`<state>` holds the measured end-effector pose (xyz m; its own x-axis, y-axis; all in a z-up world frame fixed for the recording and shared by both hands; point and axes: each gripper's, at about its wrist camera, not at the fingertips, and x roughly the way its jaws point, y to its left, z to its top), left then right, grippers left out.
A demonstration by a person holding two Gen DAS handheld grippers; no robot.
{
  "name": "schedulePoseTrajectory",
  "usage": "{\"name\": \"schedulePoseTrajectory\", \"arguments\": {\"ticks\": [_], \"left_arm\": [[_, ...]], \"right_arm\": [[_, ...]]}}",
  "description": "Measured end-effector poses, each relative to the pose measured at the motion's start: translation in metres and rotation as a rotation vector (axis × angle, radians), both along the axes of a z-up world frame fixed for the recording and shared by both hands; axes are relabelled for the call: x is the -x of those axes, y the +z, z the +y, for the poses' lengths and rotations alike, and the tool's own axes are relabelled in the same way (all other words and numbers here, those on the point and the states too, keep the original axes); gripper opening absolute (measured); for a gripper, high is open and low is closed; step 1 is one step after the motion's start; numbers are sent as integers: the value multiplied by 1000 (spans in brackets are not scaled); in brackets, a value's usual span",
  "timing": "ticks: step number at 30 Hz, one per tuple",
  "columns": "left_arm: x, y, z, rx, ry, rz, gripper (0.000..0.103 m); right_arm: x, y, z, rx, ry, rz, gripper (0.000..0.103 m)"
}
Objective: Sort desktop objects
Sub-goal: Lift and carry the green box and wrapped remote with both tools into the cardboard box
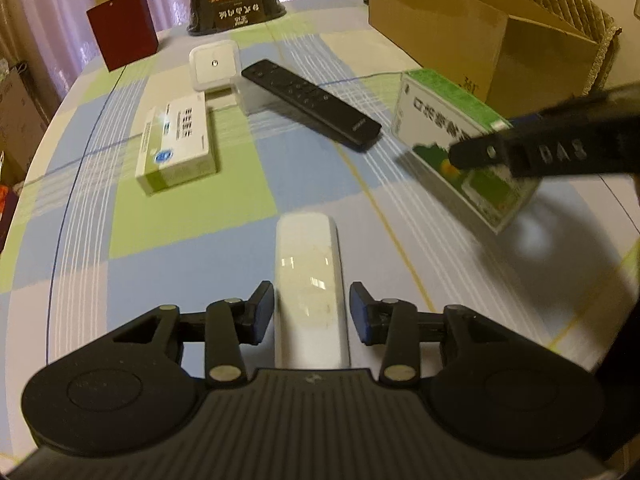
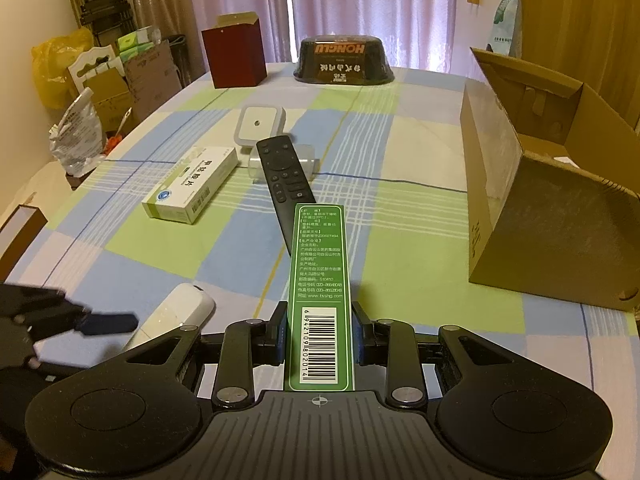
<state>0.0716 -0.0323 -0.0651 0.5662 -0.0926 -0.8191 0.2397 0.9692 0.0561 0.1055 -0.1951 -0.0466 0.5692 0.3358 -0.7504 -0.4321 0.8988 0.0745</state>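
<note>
Two remotes, one black [image 1: 310, 102] and one white [image 1: 308, 288], two green-and-white medicine boxes [image 1: 176, 148] [image 1: 460, 140], one white square device [image 1: 214, 64], one clear plastic case [image 2: 286, 162], one open cardboard box [image 2: 532, 184], one dark red box [image 2: 234, 56], one upturned black bowl [image 2: 342, 60], two grippers [image 1: 312, 312] [image 2: 320, 340].

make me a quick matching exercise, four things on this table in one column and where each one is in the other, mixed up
Things
1. green medicine box with a barcode
2. white remote control
3. black remote control
4. dark red paper box

Places
A. standing at the table's far edge
B. lying flat mid-table, untouched
C. clamped in the right gripper
D. between the open fingers of the left gripper

Pairs: 1-C, 2-D, 3-B, 4-A
</note>
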Motion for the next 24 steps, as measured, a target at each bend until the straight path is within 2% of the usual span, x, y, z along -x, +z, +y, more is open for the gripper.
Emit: {"name": "schedulePoseTrajectory", "arguments": {"ticks": [4,10,18,24], "left_arm": [[-12,-9,0,6,-2,17,38],[-13,-7,1,31,-12,20,34],[-11,17,-4,36,-26,-51,34],[-14,38,-11,30,-44,-97,34]], "right_arm": [[-3,-1,-3,-7,-9,2,29],[-7,-2,-4,-17,-11,8,29],[-3,8,-6,-29,-15,-20,29],[-2,28,-14,-48,-41,-64,29]]}}
